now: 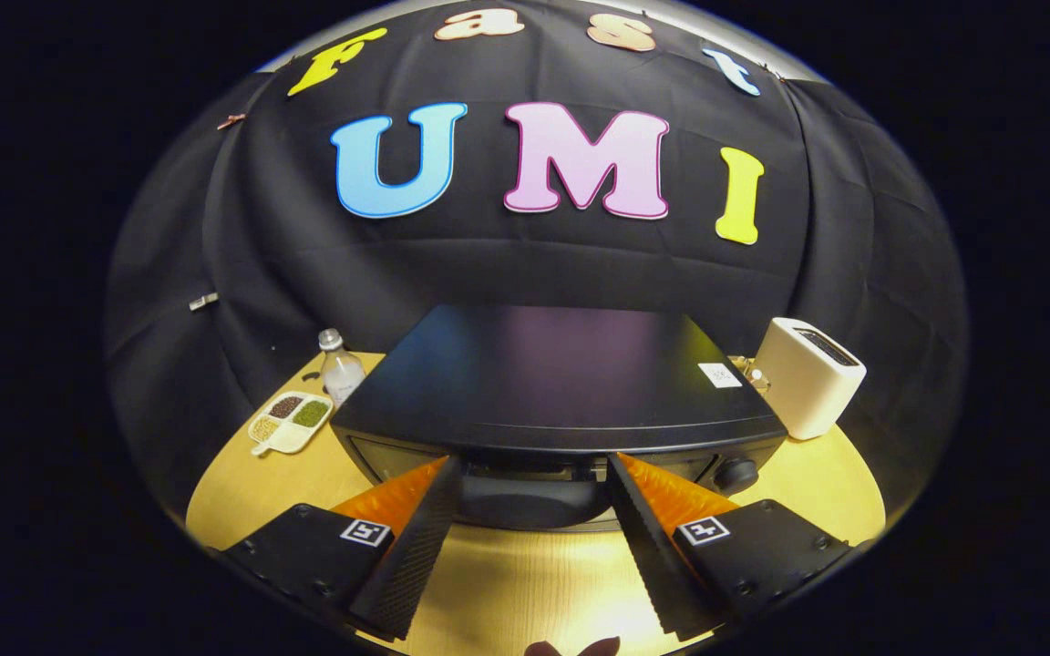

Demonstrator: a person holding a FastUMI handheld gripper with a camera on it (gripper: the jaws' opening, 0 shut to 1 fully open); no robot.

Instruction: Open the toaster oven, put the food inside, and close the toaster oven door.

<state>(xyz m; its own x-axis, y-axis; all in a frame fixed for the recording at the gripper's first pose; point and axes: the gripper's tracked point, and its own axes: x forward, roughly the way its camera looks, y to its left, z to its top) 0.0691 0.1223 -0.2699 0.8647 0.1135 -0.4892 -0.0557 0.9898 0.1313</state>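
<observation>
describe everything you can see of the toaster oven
The toaster oven is a black box with a flat, slightly glossy top bearing a small white sticker near its right rear corner. It stands upright on the round wooden table, door apparently shut. A dark knob shows at the front right. The open gripper has its fingertips at the front, either side of the curved dark handle.

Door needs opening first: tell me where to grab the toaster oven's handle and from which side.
Grip the dark handle bar along the toaster oven's front top edge, from the front. It spans crosswise just ahead of the open gripper, so tilt the fingers to close over and under it.
</observation>
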